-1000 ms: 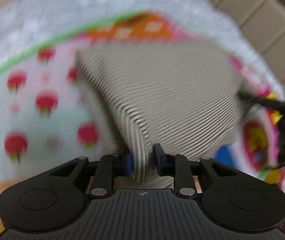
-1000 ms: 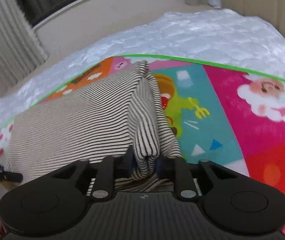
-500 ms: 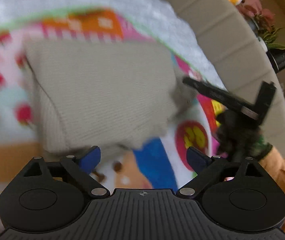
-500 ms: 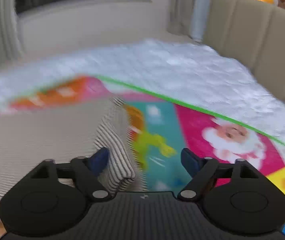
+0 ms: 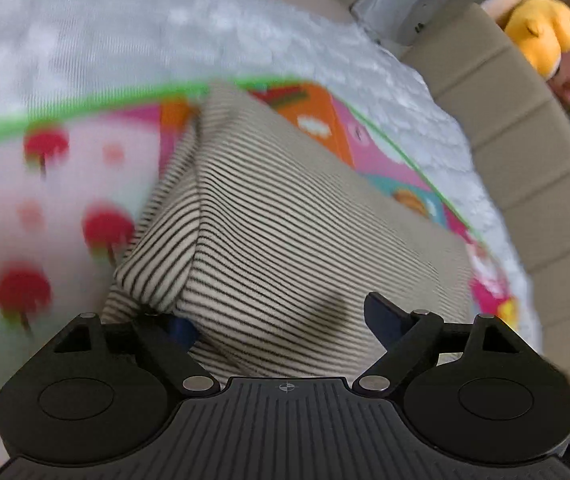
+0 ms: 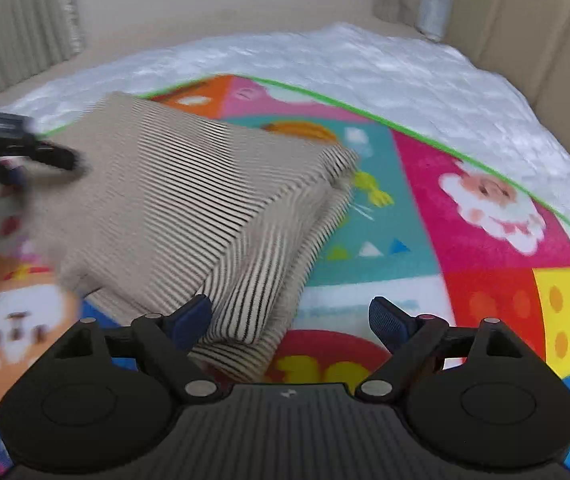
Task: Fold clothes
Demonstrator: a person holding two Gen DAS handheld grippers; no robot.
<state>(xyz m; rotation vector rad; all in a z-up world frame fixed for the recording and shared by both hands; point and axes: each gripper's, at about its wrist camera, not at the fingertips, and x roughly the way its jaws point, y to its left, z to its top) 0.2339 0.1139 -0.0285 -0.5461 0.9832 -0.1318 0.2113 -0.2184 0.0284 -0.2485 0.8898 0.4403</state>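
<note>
Both jaws of mine gape wide, gripping nothing, over the folded striped shirt [image 5: 293,240] on the play mat [image 6: 465,280].

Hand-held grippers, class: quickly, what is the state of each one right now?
Left hand-held gripper: open, holding nothing; striped garment lies between its fingers.
Right hand-held gripper: open, holding nothing.

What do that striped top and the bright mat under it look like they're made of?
The striped top looks like soft knit fabric, likely cotton jersey: matte, fine dark stripes on beige, edges drooping in rounded folds. The mat looks like smooth foam or vinyl with printed cartoons: flat, no wrinkles. Blur leaves both uncertain.
</note>
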